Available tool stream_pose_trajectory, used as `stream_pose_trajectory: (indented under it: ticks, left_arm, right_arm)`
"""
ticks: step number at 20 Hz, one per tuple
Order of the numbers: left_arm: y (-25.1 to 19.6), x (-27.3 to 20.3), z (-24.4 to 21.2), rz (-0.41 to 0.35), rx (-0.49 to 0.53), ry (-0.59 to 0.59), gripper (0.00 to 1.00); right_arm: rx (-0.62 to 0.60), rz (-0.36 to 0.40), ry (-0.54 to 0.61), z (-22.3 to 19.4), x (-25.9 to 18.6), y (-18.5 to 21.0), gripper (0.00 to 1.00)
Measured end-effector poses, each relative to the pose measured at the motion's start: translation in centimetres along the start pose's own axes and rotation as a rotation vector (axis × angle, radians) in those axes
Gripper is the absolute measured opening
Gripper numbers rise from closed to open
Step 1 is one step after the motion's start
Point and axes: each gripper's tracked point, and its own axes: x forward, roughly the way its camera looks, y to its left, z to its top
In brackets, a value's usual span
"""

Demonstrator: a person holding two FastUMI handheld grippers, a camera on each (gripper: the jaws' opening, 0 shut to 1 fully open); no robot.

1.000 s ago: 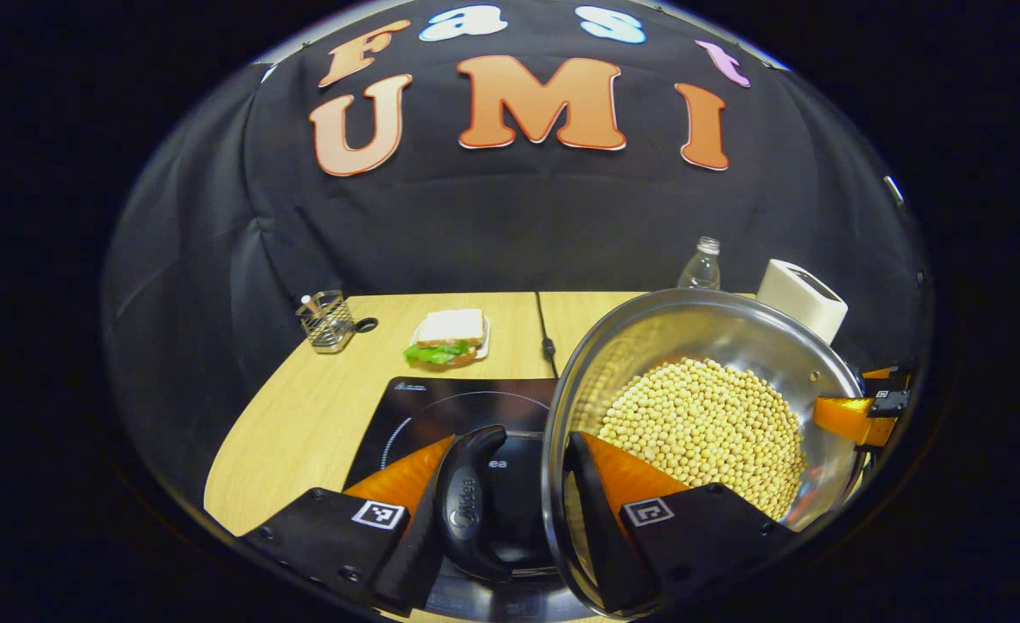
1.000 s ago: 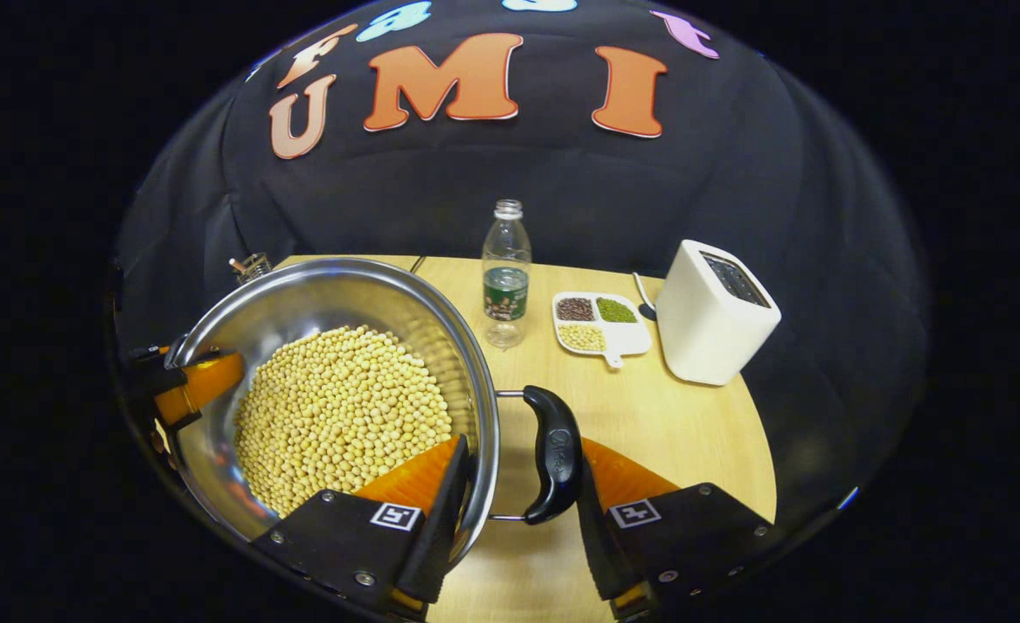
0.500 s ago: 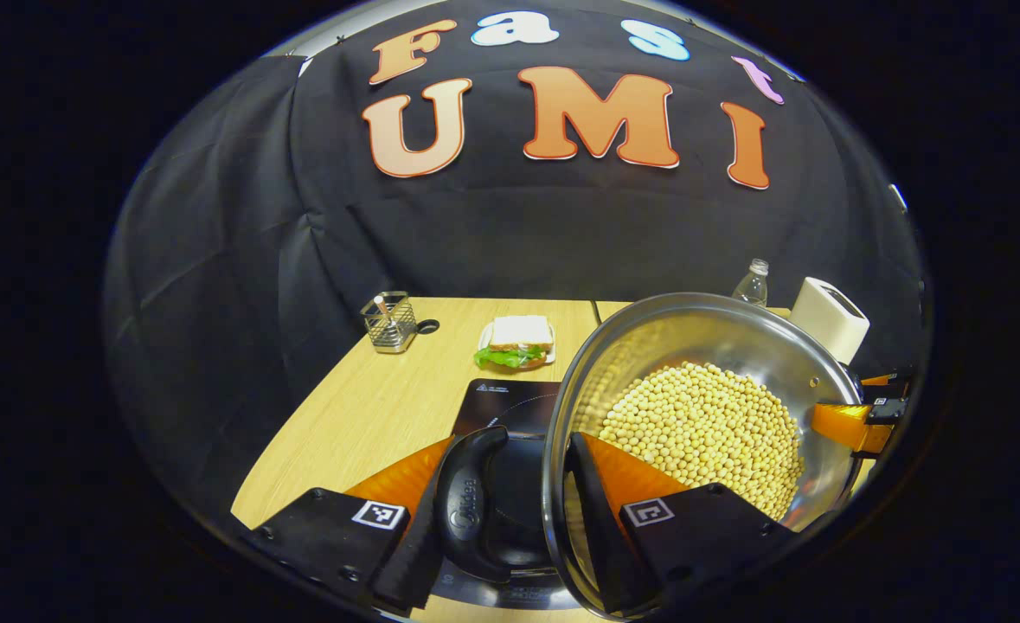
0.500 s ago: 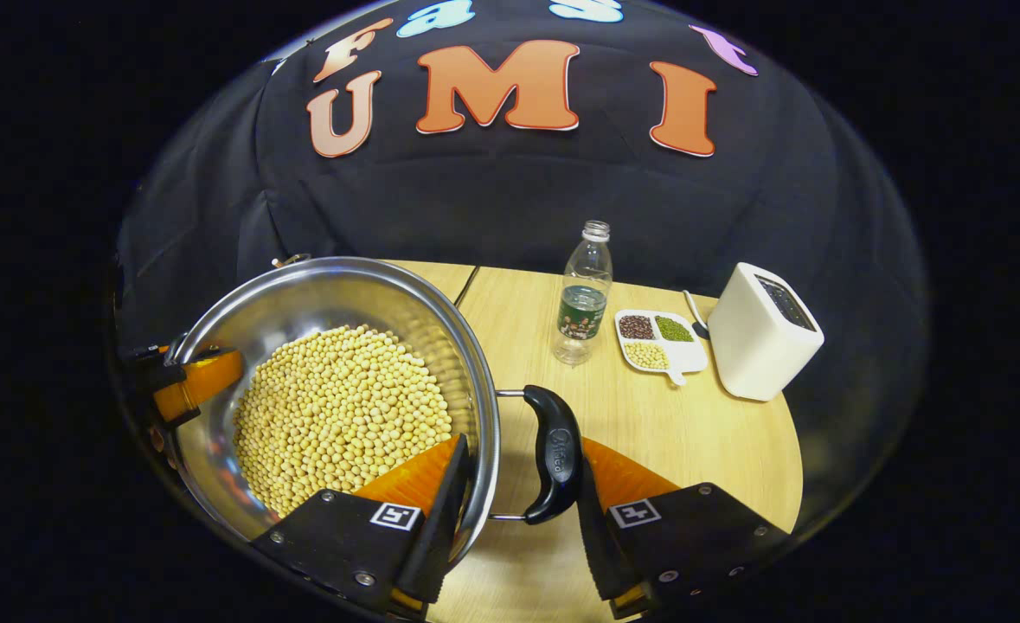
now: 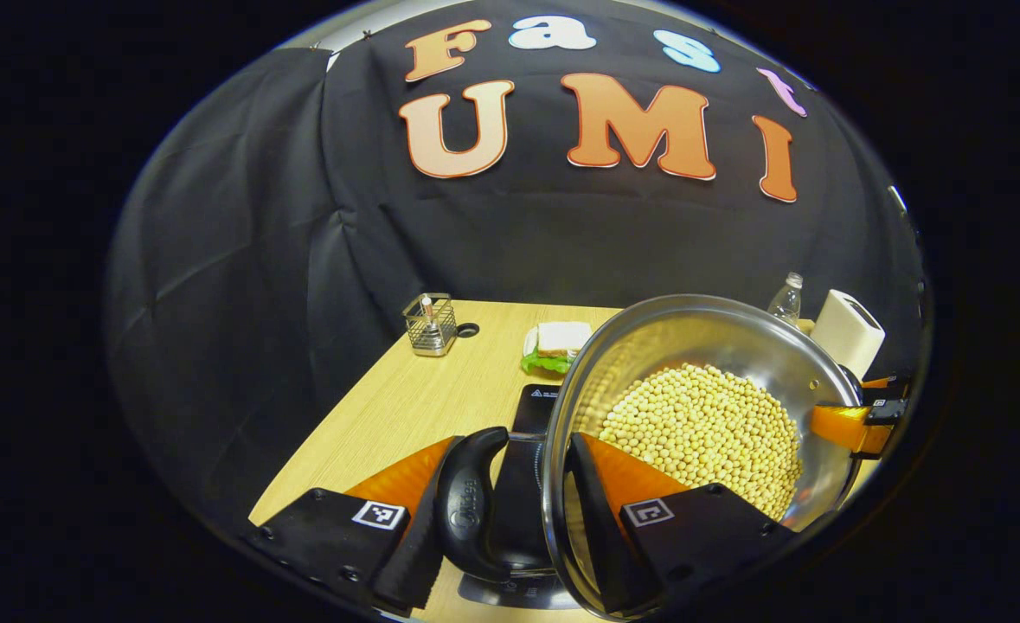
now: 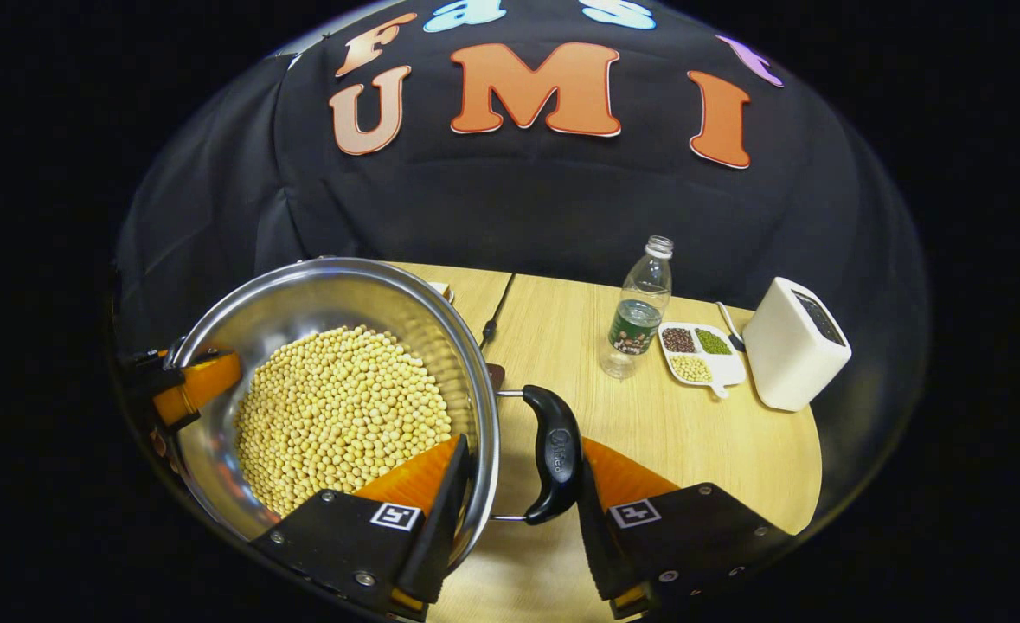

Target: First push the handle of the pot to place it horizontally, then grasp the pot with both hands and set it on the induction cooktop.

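A steel pot point(image 5: 691, 322) holds soybeans point(image 5: 700, 433). My left gripper point(image 5: 516, 450) is shut on its black left handle point(image 5: 466, 506), with one finger outside the handle and the other inside the rim. My right gripper point(image 6: 520, 450) is shut the same way on the black right handle point(image 6: 557, 454) of the pot point(image 6: 328, 285). Each view shows the other gripper at the pot's far side: the right one point(image 5: 856, 426) and the left one point(image 6: 189, 389). The black induction cooktop point(image 5: 534, 402) lies under the left handle and the pot's left side. Whether the pot touches it is hidden.
On the wooden table point(image 6: 648, 433) stand a water bottle point(image 6: 639, 307), a divided dish of beans point(image 6: 696, 353) and a white toaster point(image 6: 795, 355). A wire utensil holder point(image 5: 430, 324) and a sandwich on a plate point(image 5: 557, 342) sit at the back. A black cable point(image 6: 492, 322) runs behind the pot.
Both grippers have carried the pot to the left. The table's things slid right in both views, and the cooktop now sits further under the pot. Both grips are unchanged.
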Motion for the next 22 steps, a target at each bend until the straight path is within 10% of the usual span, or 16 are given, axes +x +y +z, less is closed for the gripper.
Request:
stream_pose_trajectory:
  ticks: [22]
  left_arm:
    - [1.5,9.9,-4.7,-0.080,0.018,0.124,0.77]
  right_arm:
    - [-0.051,-0.043,0.118,-2.7,6.8,2.6,0.65]
